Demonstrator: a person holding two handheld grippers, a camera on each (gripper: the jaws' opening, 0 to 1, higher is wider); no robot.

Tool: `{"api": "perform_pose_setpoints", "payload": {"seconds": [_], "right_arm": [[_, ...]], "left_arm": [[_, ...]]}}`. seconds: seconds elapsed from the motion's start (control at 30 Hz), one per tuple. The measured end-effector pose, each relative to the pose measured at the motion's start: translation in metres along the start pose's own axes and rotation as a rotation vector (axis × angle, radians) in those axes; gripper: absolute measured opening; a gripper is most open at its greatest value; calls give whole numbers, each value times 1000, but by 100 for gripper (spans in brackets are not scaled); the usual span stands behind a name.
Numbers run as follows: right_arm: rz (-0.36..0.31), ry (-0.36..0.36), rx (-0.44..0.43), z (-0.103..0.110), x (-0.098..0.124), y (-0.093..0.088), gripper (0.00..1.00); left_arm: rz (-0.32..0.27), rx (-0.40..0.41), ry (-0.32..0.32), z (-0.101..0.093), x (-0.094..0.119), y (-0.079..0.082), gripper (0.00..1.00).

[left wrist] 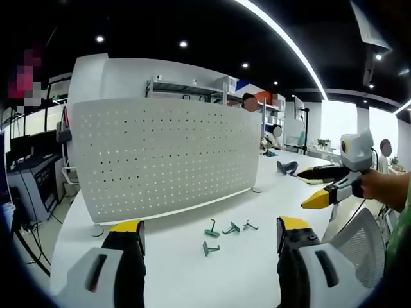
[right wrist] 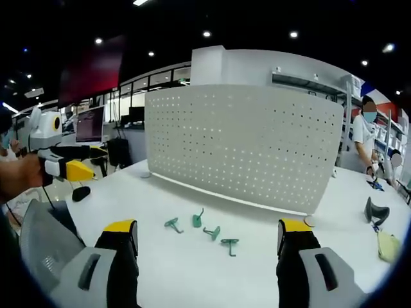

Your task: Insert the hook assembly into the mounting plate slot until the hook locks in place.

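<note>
Four green hooks [right wrist: 202,229] lie loose on the white worktop [right wrist: 192,276] just in front of the upright perforated mounting plate [right wrist: 244,144], while the left gripper [left wrist: 209,232] and right gripper [right wrist: 207,232] hover nearby, jaws apart and empty.

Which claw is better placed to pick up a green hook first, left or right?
Marginally the right claw, as a judgement: both are open and empty, but the four green hooks lie centred between its jaws, in front of the pegboard. The left claw sees them similarly centred, so either could serve.
</note>
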State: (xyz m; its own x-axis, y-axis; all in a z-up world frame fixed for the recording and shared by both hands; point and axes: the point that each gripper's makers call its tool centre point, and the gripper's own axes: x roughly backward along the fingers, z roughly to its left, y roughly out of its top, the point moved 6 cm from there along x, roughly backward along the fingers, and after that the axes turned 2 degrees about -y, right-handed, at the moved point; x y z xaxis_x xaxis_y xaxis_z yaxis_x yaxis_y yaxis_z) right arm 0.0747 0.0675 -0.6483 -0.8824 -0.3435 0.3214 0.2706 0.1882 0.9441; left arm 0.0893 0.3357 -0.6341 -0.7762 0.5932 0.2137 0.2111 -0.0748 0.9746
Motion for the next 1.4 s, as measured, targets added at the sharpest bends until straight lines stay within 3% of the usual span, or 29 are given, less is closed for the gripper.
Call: {"api": "perform_pose_setpoints", "payload": {"seconds": [0.17, 0.37, 0.73, 1.4], "right_arm": [[-41, -5, -4, 4, -1, -2, 91], [-50, -12, -16, 9, -2, -18, 92], [-54, -26, -35, 9, -3, -23, 91], [-52, 16, 24, 4, -27, 5, 88]], "left_arm": [[-2, -1, -2, 0, 1, 1, 86], [-6, -2, -9, -1, 2, 1, 87], [-14, -5, -14, 1, 2, 2, 86], [-33, 6, 12, 15, 11, 3, 87]]}}
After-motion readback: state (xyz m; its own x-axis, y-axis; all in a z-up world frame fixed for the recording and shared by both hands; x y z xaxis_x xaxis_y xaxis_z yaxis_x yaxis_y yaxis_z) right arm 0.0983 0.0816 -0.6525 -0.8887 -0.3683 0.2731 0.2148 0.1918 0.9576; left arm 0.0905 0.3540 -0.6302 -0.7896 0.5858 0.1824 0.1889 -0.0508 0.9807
